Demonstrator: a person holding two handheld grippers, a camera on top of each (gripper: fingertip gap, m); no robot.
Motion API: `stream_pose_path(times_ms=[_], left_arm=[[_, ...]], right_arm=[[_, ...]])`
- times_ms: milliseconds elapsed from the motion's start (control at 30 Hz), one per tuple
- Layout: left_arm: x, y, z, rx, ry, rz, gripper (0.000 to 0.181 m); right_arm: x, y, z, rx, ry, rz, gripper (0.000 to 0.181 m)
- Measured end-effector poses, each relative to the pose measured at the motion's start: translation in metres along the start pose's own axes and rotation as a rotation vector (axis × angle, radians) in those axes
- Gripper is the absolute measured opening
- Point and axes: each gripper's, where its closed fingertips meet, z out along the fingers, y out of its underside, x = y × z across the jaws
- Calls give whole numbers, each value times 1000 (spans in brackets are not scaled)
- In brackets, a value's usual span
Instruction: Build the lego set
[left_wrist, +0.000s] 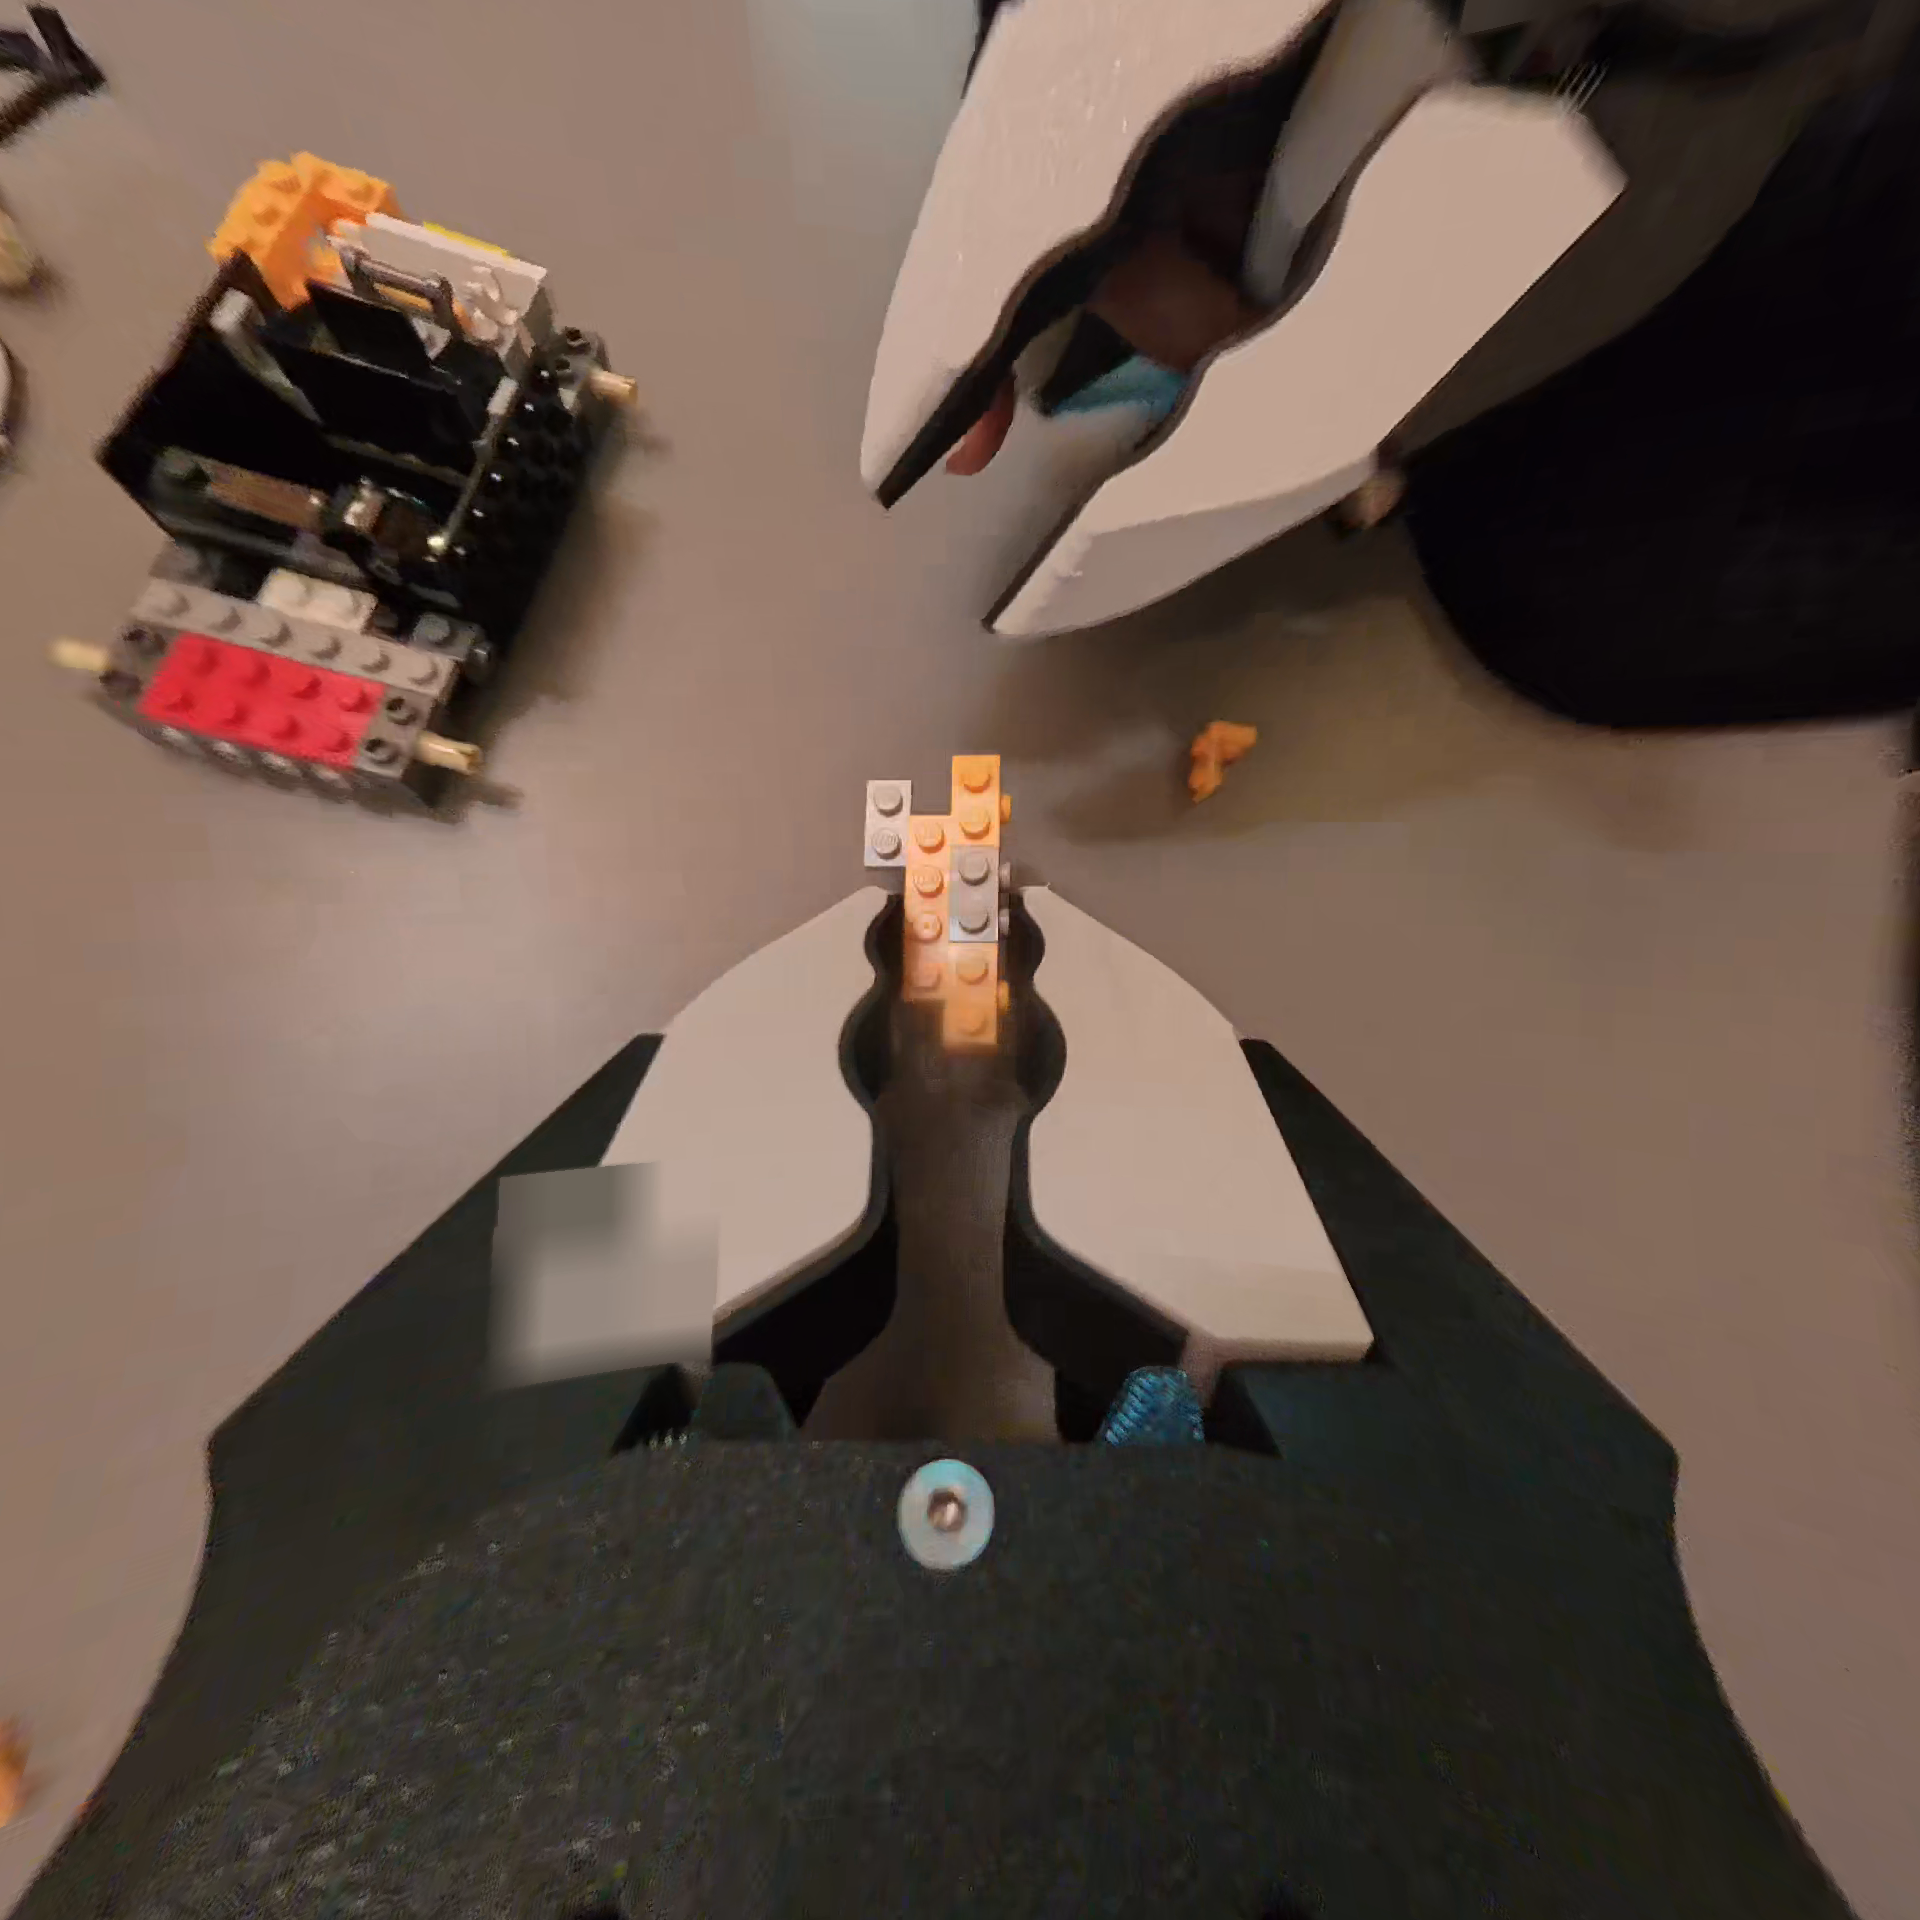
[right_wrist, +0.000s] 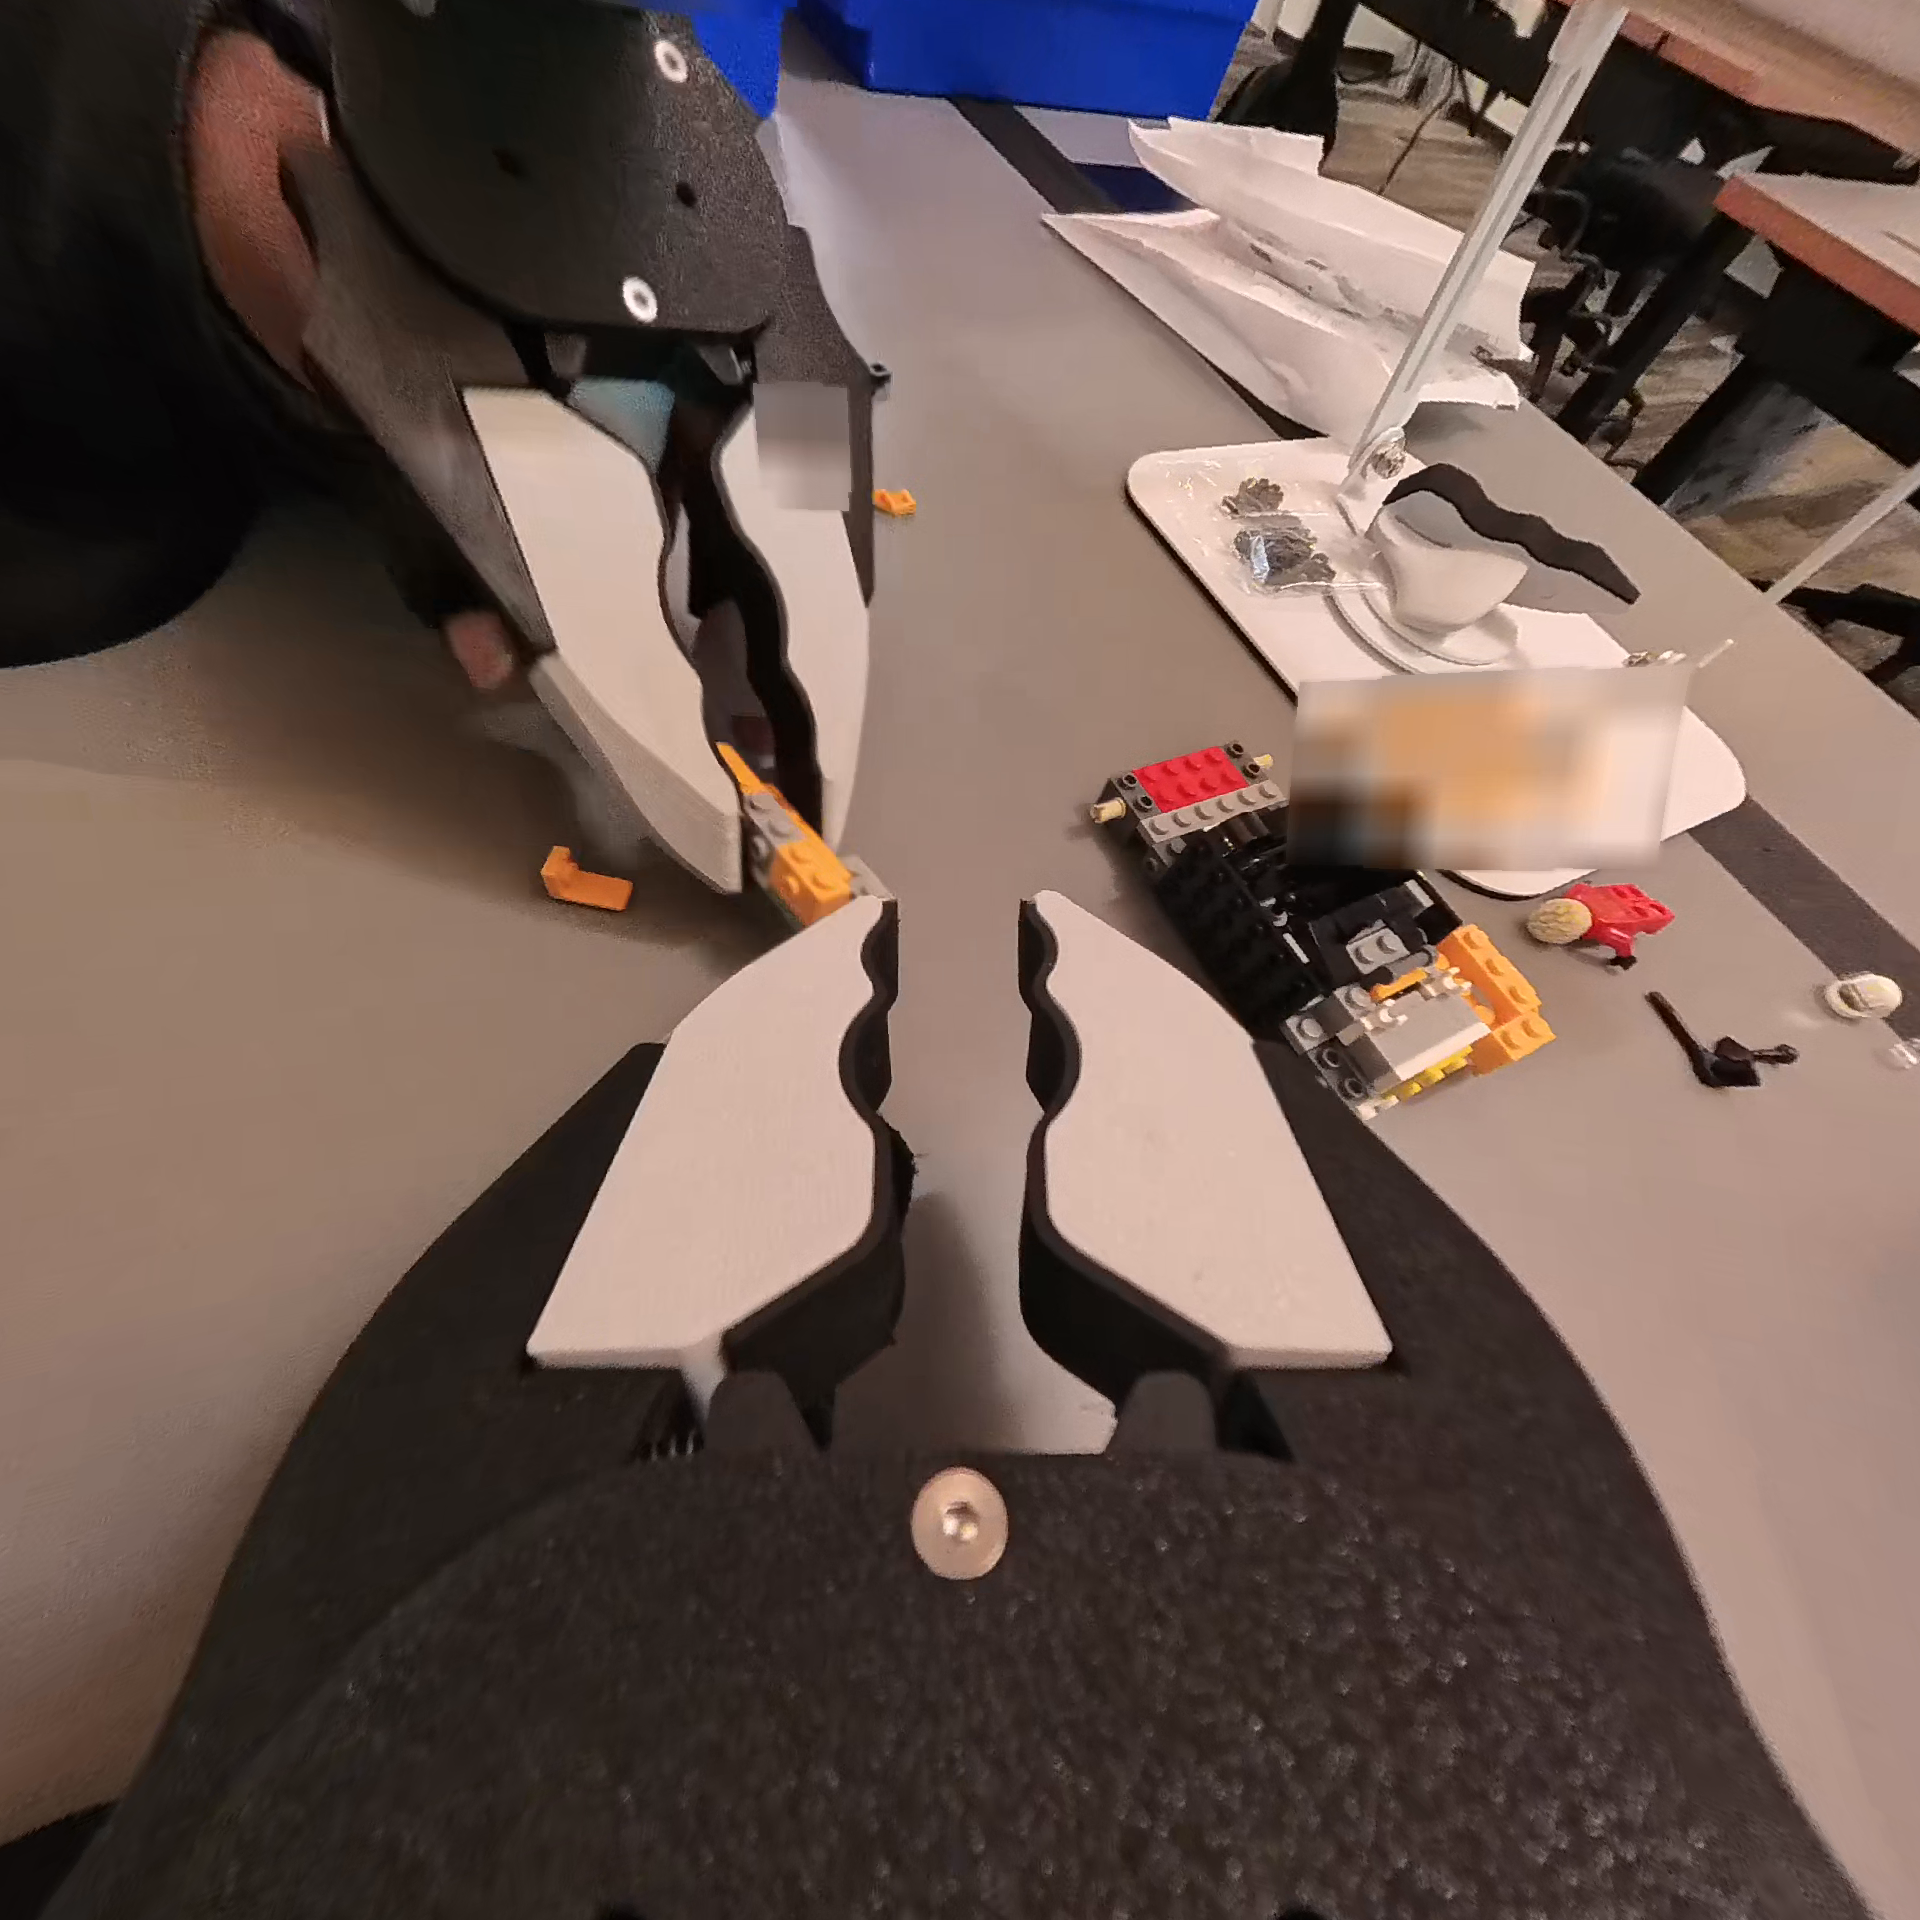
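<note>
My left gripper (left_wrist: 961, 894) is shut on a small orange and grey brick assembly (left_wrist: 951, 883) and holds it above the grey table. It also shows in the right wrist view (right_wrist: 800, 862), tilted down, with the assembly (right_wrist: 795, 857) at its tips. My right gripper (right_wrist: 956, 914) is open and empty, just in front of the assembly; it shows in the left wrist view (left_wrist: 956, 561) at the upper right. The partly built black lego vehicle (left_wrist: 343, 499) with a red plate and orange end sits on the table at the left; it also shows in the right wrist view (right_wrist: 1320, 925).
A loose orange piece (left_wrist: 1221, 758) lies on the table near the assembly. Two orange brackets (right_wrist: 585, 878) (right_wrist: 894, 503), a red piece (right_wrist: 1616, 914), small white and black parts (right_wrist: 1725, 1049), a white stand base (right_wrist: 1195, 499) with bagged parts, and papers (right_wrist: 1278, 260) lie around. Tip to tip, the grippers are about 5 cm apart. The left tips stand about 6 cm off the loose orange piece (left_wrist: 1221, 758).
</note>
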Motion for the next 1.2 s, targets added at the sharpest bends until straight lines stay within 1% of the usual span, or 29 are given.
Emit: stream_pose_path(times_ms=[67,133,167,233,433,567,667,833,1000,1200], left_arm=[[13,-1,-7,13,123,-134,19],[14,5,-8,-12,155,-227,19],[14,10,-7,-37,165,-247,19],[11,8,-6,-20,150,-259,19],[3,10,-4,-26,58,-183,19],[2,10,-3,-32,17,-92,19],[2,10,-2,-32,-1,-39,19],[-1,9,-3,-17,-23,-12,19],[1,6,-3,-7,-40,41,19],[6,9,-1,-26,-58,118,20]], right_arm=[[-1,0,0,0,-8,0,22],[-2,-1,0,1,-8,-9,22],[-2,-1,0,1,-9,-13,22],[-3,0,0,-2,-8,-17,22],[-3,-1,-1,-1,-3,-26,22],[-5,-1,-1,-8,-8,-36,22],[-5,5,-5,-49,-27,-78,23],[-15,22,-29,-159,-178,-109,24],[-47,37,-38,-263,-334,-194,24],[-61,50,-33,-335,-368,-252,23]])
